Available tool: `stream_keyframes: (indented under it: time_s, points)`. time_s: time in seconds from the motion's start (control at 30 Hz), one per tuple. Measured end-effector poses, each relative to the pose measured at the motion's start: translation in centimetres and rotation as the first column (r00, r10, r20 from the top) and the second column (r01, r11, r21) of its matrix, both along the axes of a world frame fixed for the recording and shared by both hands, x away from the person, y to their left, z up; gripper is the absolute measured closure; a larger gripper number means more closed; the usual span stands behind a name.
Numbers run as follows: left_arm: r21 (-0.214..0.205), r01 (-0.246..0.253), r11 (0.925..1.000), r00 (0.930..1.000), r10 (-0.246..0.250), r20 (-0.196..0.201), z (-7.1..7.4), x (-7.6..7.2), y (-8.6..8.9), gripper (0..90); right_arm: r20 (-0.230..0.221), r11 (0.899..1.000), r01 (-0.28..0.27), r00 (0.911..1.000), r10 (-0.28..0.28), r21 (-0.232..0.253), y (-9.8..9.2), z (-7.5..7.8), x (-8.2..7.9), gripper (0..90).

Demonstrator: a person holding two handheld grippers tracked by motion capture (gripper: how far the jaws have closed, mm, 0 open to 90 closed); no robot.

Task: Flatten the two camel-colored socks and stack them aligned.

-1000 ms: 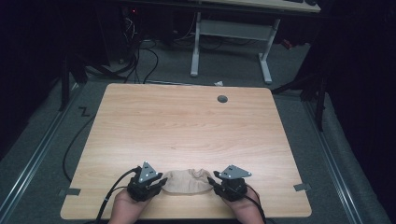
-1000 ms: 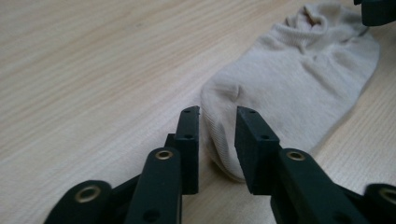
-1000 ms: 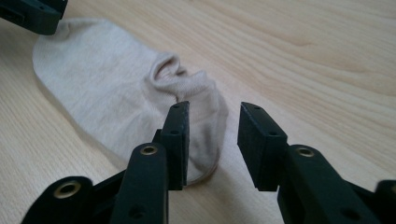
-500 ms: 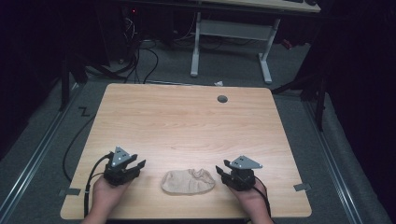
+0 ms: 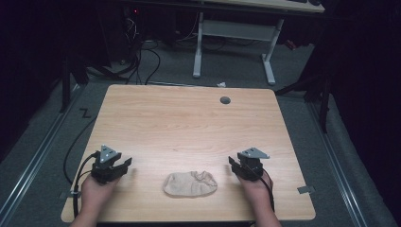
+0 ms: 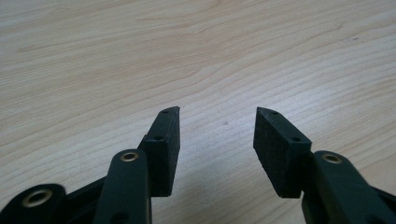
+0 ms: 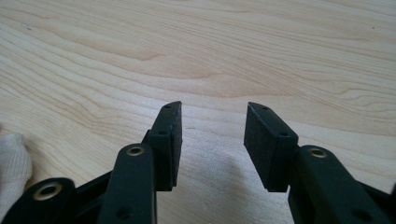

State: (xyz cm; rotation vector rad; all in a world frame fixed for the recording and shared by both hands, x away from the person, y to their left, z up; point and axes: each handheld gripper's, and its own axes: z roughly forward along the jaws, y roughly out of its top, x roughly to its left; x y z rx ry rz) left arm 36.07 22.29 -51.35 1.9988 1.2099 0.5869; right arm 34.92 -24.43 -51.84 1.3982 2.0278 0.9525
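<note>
A crumpled beige cloth point(image 5: 190, 183), like a small sock, lies flat near the front edge of the wooden table point(image 5: 189, 127). My left gripper point(image 5: 126, 163) rests low over the wood well to the cloth's left. Its jaws have just been opening, and in the left gripper view the left gripper point(image 6: 217, 114) has only bare wood between its pads. My right gripper point(image 5: 231, 163) sits to the cloth's right, a short gap away. Its jaws have also just been opening, with nothing between them in the right gripper view point(image 7: 213, 107), where the cloth point(image 7: 11, 163) peeks in at the lower left.
A dark round grommet point(image 5: 225, 100) sits at the table's far right. Beyond the far edge stand the white legs of another desk point(image 5: 231, 47), with cables point(image 5: 142, 56) on the floor. Bare wood stretches ahead of both grippers.
Both grippers were at the two ends of the cloth a second ago. They have let go and slid apart, the left farther left, the right to the right. The cloth lies flatter.
</note>
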Motion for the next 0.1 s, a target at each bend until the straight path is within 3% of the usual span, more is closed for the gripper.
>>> stream_keyframes:
  time_s: [0.1]
  points:
    - [-0.010,0.010,0.9999,0.9999,-0.010,-0.002,0.05,-0.32,-0.20,51.4,0.001,1.000,-0.005,1.0000,0.005,-0.007,-0.04,-0.03,-0.03,56.9]
